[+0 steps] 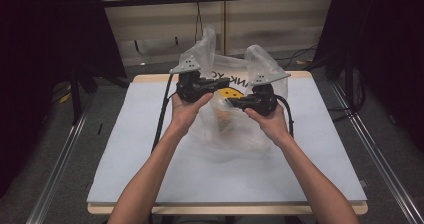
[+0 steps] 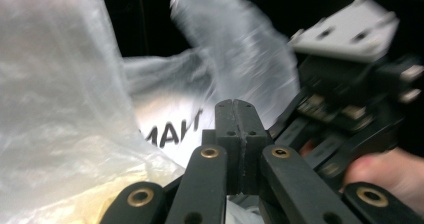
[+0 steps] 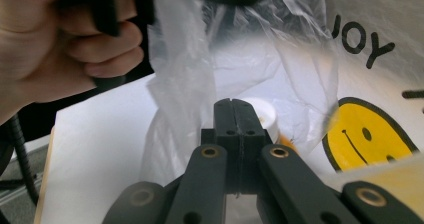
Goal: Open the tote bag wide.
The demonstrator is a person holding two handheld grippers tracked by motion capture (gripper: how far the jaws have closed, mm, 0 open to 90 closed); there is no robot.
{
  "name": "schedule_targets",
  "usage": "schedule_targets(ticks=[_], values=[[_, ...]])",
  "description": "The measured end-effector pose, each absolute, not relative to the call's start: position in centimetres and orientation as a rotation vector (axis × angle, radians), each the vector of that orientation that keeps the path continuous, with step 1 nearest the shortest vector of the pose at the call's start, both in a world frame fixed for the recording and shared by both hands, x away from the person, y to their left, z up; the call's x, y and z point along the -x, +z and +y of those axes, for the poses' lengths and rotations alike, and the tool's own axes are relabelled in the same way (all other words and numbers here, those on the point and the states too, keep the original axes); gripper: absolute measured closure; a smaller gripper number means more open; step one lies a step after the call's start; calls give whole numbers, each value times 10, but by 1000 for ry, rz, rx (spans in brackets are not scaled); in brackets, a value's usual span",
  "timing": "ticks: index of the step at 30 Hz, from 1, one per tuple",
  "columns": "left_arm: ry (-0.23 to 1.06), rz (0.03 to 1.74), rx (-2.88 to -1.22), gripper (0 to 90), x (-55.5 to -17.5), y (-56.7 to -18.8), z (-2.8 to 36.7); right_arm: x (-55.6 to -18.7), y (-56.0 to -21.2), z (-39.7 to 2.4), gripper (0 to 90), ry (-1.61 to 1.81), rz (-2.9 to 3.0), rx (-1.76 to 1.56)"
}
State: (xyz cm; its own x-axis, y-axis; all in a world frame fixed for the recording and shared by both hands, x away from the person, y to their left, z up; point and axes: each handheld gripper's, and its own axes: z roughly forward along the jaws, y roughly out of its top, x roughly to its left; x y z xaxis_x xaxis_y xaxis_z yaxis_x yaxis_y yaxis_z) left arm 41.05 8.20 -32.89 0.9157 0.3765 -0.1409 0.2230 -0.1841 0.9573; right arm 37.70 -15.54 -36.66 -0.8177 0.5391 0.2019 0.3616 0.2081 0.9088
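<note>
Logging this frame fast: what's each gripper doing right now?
Left gripper: jaws shut; whether they pinch the plastic bag cannot be told.
Right gripper: jaws shut, at the bag; grip on it unclear.

The high view looks forward and down from above the person's side, taking in the whole table [image 1: 150, 184] and both forearms. The left gripper view looks along its closed jaws, close to the plastic bag [image 2: 60, 109], with the right gripper [image 2: 350, 109] just beyond. The right gripper view faces the same bag [image 3: 300, 59] at close range, with the left hand [image 3: 55, 44] at upper left.
</note>
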Motion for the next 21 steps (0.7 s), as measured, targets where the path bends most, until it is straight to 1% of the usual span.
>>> schedule_targets(ticks=[7, 11, 15, 21], values=[[200, 507, -1847, 900, -413, -349, 98, -371, -378, -163, 900, 1626, 2316, -899], [196, 536, -1884, 900, -417, -359, 103, -373, -386, -167, 900, 1591, 2325, -933], [199, 543, -1959, 900, -418, -372, 102, -375, -395, -168, 900, 1558, 2340, -949], [180, 586, -2025, 900, -415, -403, 105, -376, -411, -174, 900, 1524, 2352, -995]])
